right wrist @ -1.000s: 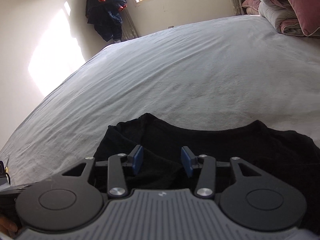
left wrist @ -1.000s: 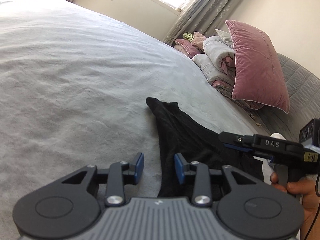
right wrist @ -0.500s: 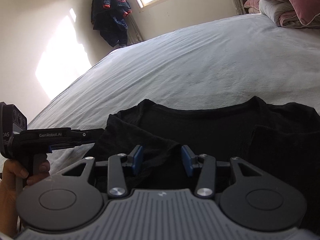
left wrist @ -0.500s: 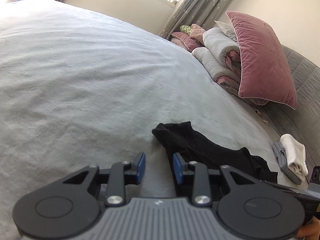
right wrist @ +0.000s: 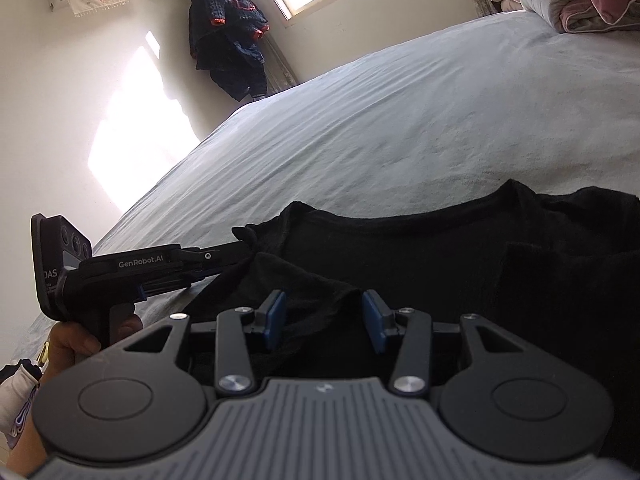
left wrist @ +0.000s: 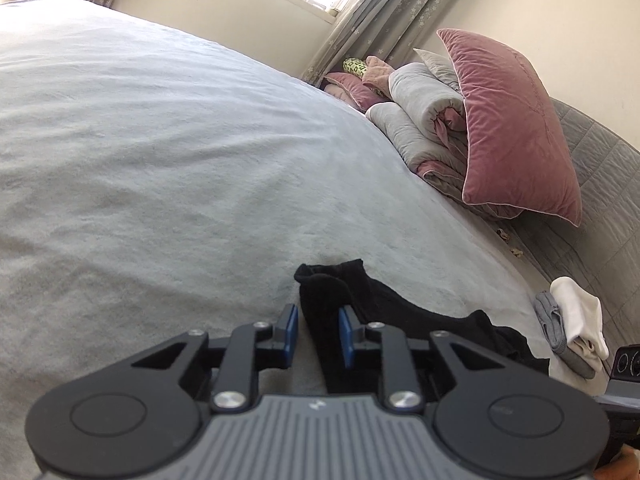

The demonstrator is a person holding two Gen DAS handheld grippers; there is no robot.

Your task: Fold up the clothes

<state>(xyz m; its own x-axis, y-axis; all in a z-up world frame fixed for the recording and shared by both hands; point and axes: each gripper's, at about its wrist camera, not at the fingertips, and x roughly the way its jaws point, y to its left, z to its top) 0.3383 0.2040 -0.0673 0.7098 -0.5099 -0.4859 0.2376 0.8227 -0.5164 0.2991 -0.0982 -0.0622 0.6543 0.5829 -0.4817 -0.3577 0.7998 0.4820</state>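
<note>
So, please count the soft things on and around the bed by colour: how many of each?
Black: 1, the black shirt on the bed
Pink: 2, the big pink pillow and a smaller pink pillow
White: 1, the folded white cloth
Grey: 1, the rolled grey quilt
Dark blue: 1, the hanging jacket
Total: 6

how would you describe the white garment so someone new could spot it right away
Start at the upright pink velvet pillow against the grey quilted headboard, then follow the bed's edge toward the camera. The white garment sits there, folded, on a grey folded piece. It is the only white item, clear of the black shirt.
</note>
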